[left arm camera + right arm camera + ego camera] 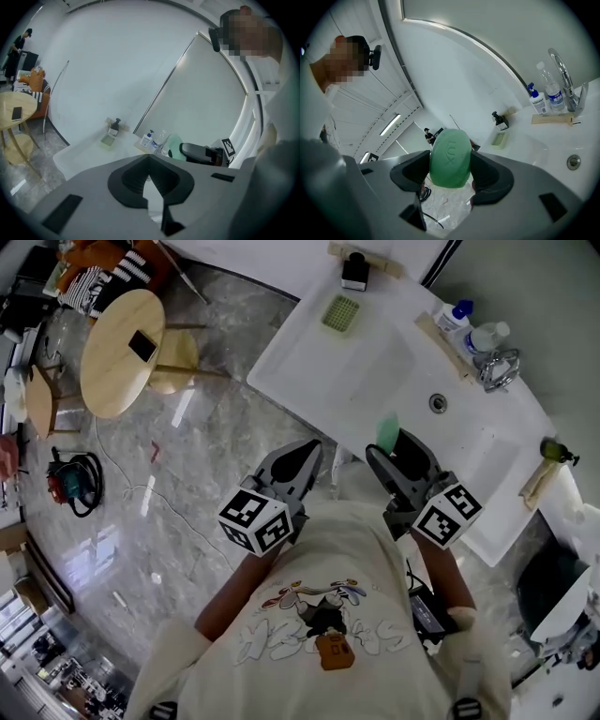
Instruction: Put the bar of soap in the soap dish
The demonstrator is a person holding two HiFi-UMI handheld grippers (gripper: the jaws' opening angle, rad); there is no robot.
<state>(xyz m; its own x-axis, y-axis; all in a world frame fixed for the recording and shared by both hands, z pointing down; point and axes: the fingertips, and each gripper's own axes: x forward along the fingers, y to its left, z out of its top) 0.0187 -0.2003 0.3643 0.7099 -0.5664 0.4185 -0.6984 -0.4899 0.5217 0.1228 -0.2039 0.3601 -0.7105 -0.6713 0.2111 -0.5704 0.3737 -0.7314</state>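
Observation:
A green oval bar of soap (450, 158) stands upright between the pads of my right gripper (450, 164), which is shut on it. In the head view that gripper (394, 444) hovers over the near edge of the white counter (309, 352), the soap (387, 431) poking out ahead of it. The pale green slotted soap dish (341, 313) lies at the counter's far side next to a black pump bottle (354, 271); the dish (500, 138) holds nothing. My left gripper (305, 454) hangs shut off the counter's near-left edge, over the floor, holding nothing.
The sink basin with its drain (438, 402) lies right of the dish, with a chrome faucet (497, 367) and two bottles (469, 326) behind it. A round wooden table (120, 351) with a phone, stools and a cable stand on the marble floor to the left.

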